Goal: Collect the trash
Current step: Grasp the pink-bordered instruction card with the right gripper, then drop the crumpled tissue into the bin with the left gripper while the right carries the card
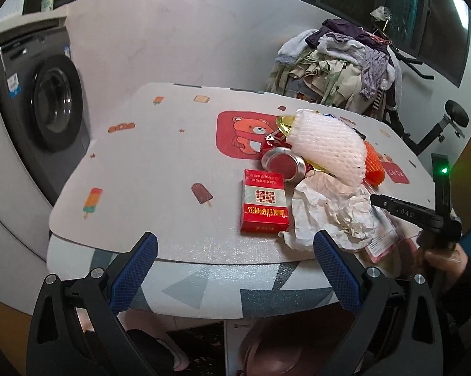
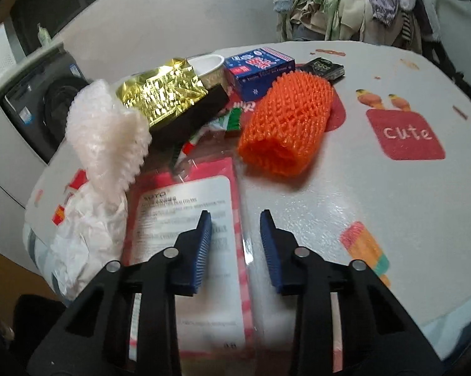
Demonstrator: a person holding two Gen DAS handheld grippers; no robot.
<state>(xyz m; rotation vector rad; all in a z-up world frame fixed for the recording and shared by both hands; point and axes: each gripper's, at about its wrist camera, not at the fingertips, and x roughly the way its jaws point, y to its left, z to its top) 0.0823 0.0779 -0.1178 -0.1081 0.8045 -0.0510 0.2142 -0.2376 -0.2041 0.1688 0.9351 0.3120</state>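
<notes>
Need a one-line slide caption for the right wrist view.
Open right claw hovers over pink-edged plastic packet, orange foam net ahead.

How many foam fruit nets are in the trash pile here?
2. The white foam net lies at the pile's left, on the crumpled paper; the orange foam net lies right of it on the table. Others may be buried.

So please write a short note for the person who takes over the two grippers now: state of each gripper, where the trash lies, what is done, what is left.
Left gripper: open, empty, at the table's near edge.
Right gripper: open, empty, over the pink-edged packet.
Trash all on the table: red cigarette pack, crushed can, crumpled paper, white foam net, orange foam net, gold foil, blue box.
Done: nothing collected yet, as far as visible.
Left: pick up every piece; no bin in view.
</notes>
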